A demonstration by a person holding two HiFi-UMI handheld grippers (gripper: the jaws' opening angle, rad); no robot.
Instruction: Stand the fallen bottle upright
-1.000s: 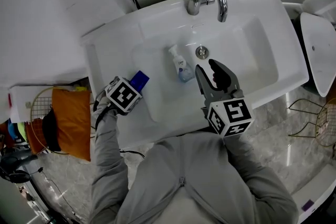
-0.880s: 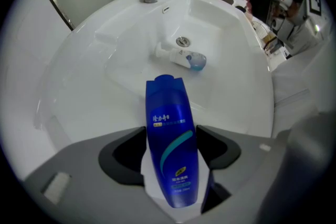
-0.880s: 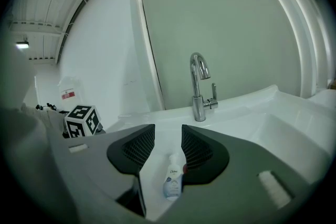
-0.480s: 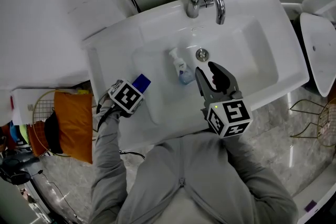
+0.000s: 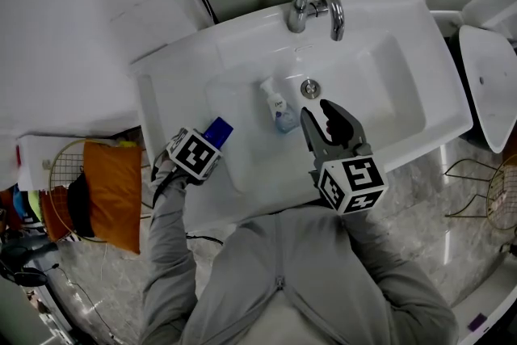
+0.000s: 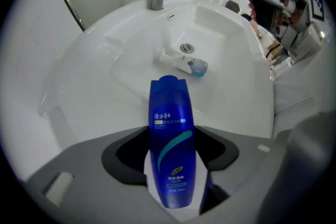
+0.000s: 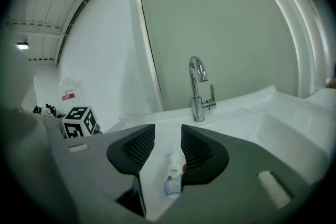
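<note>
A white pump bottle [image 5: 277, 105] lies on its side in the basin, next to the drain [image 5: 308, 87]. It also shows in the left gripper view as the white bottle [image 6: 184, 63] and low in the right gripper view as the white bottle [image 7: 172, 182]. My right gripper [image 5: 323, 115] hovers just in front of it, shut with nothing between the jaws [image 7: 168, 136]. My left gripper [image 5: 203, 145] is over the sink's left side, pointing down, shut on a blue shampoo bottle [image 5: 217, 129]. That blue bottle [image 6: 170, 139] reaches well past the left gripper's [image 6: 170, 162] jaws.
The white sink [image 5: 404, 93] has a chrome tap [image 5: 317, 0] at its back edge. A wall panel stands to the left, and an orange bag [image 5: 109, 190] in a wire basket sits on the floor below it. A white toilet [image 5: 489, 81] is at the right.
</note>
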